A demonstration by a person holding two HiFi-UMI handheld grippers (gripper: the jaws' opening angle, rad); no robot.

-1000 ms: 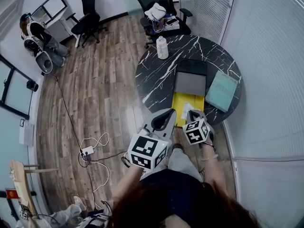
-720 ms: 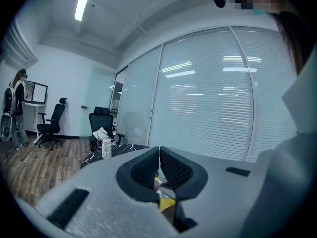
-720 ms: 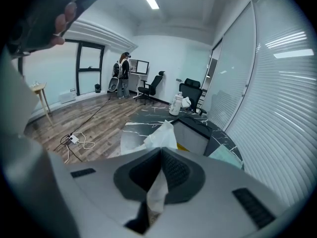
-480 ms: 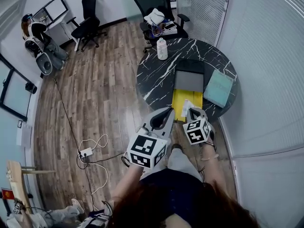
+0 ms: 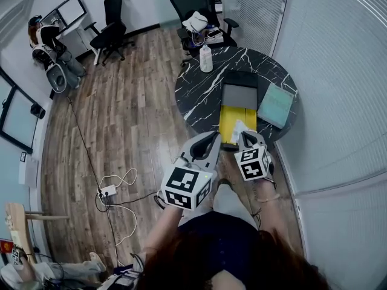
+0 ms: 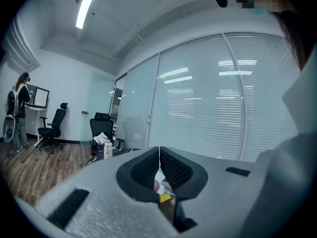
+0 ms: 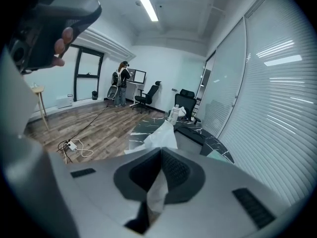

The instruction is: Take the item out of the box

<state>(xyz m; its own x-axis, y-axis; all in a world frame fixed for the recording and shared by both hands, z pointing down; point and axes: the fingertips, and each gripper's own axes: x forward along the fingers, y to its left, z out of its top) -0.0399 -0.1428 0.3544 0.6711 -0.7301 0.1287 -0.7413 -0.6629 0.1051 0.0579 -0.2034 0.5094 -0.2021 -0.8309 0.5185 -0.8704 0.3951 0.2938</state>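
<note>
An open box with a yellow inside and a grey lid lies at the near edge of the round black marble table. A white crumpled bag lies in the yellow part. My right gripper is at the box's near end, shut on that white bag, which sticks out past the jaws. Just left of the box, my left gripper is shut with nothing between its jaws.
A teal pad lies right of the box and a white bottle stands at the table's far left. Office chairs stand beyond. A power strip and cable lie on the wood floor. Glass walls with blinds run along the right.
Both grippers have edged forward towards the box's near end. The right one now reaches the white bag in the yellow part.
</note>
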